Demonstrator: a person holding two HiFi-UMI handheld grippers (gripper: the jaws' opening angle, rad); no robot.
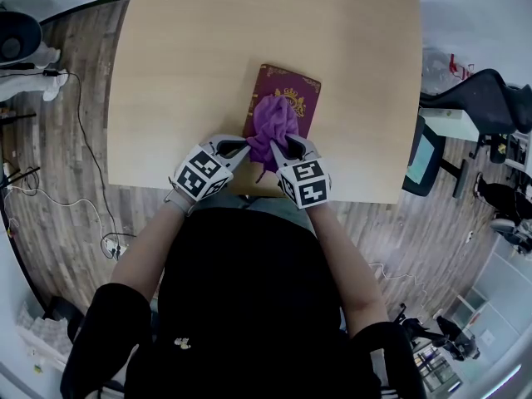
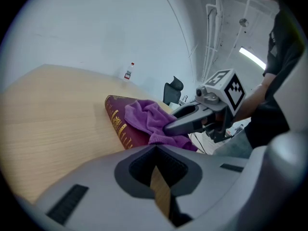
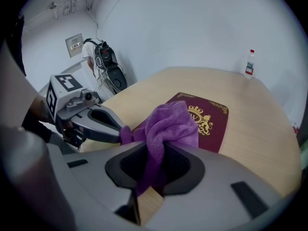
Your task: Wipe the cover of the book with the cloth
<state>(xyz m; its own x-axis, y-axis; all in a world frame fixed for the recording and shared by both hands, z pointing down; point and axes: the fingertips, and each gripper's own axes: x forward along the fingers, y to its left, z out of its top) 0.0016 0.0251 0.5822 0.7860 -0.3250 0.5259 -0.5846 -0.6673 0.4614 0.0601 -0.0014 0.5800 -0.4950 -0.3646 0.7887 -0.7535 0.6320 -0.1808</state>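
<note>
Maroon book (image 1: 303, 90), closed and cover up, lies flat on the light wood surface (image 1: 191, 73); we place everything else relative to it. There is a gold crest on the cover and gold lettering down the spine, which is the book's left edge.

The purple cloth (image 1: 274, 123) is bunched on the cover over the book's near half, and one end trails off the near edge toward the person. The crest shows just beyond the cloth, partly covered by it.

Right hand-held gripper (image 3: 154, 150): the jaws are pinching the cloth. In its own view we see a purple fold running down through the gap between them. It sits at the book's near edge, toward the right corner.

Left hand-held gripper (image 2: 155, 150): the jaws are pressed together down to a thin slit. We see only wood through the slit, with no cloth in it. Its tip is at the book's near-left corner, just beside the trailing end of the cloth. We cannot tell whether it touches the cloth.

A small clear bottle (image 3: 249, 63) stands upright on the surface, well beyond the book's far edge. A black office chair (image 1: 490, 98) is on the floor, well to the right of the book.
</note>
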